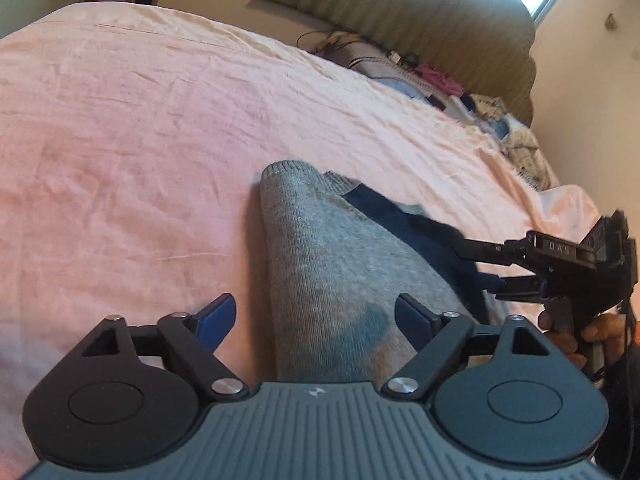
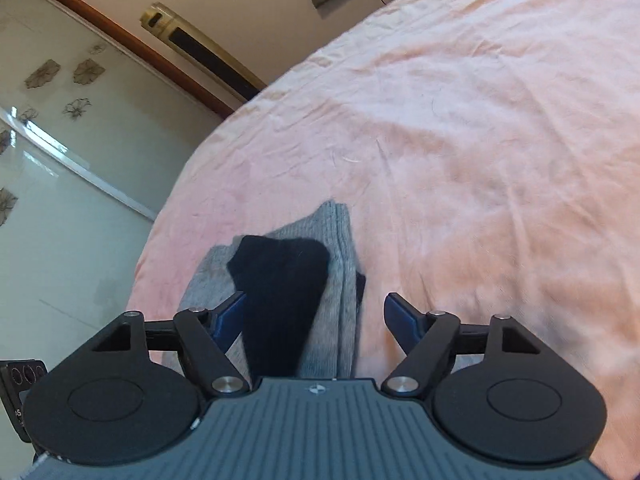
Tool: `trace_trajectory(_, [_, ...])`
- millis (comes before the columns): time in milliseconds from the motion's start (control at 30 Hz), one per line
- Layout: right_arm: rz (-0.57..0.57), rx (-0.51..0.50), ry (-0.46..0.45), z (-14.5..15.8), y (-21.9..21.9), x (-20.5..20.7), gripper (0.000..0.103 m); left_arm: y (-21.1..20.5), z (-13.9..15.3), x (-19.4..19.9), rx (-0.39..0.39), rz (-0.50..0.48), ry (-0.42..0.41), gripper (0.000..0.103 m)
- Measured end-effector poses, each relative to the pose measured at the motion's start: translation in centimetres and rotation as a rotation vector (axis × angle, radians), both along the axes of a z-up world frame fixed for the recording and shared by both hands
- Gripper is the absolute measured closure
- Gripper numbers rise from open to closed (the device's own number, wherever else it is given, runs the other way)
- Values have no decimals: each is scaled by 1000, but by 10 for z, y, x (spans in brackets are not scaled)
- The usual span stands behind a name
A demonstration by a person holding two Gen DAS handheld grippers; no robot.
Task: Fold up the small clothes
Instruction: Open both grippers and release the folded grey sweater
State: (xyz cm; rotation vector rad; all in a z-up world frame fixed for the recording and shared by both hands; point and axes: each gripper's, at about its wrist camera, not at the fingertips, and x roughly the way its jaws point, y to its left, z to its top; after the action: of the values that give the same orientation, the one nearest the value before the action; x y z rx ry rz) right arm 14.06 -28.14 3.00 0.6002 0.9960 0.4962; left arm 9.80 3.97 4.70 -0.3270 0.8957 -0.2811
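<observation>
A grey knitted sock (image 1: 332, 272) lies folded on the pink bedsheet (image 1: 120, 120), with a dark navy part (image 1: 404, 220) showing along its right side. My left gripper (image 1: 316, 316) is open, its blue pads on either side of the sock's near end without pressing it. In the right wrist view the same grey sock (image 2: 340, 264) carries a black patch (image 2: 280, 288) on top. My right gripper (image 2: 316, 312) is open astride it. From the left wrist view, the right gripper (image 1: 478, 270) reaches in from the right at the dark edge.
Several loose clothes are piled (image 1: 440, 92) along the padded headboard (image 1: 400, 12) at the far right. A hand (image 1: 592, 332) holds the right gripper's handle. The bed's edge (image 2: 168, 208) drops off toward flower-patterned sliding doors (image 2: 60, 120) and a gold tower unit (image 2: 200, 52).
</observation>
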Motion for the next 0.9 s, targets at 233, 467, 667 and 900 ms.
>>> trace_trajectory(233, [172, -286, -191, 5, 36, 7, 85, -30, -13, 3, 193, -41, -85, 45])
trace_trajectory(467, [51, -299, -252, 35, 18, -30, 59, -26, 17, -50, 245, 10, -228, 45])
trace_trajectory(667, [236, -225, -340, 57, 65, -81, 39, -64, 13, -88, 312, -176, -274, 43])
trace_trajectory(900, [146, -245, -219, 34, 61, -72, 46, -72, 14, -109, 444, -211, -338, 40])
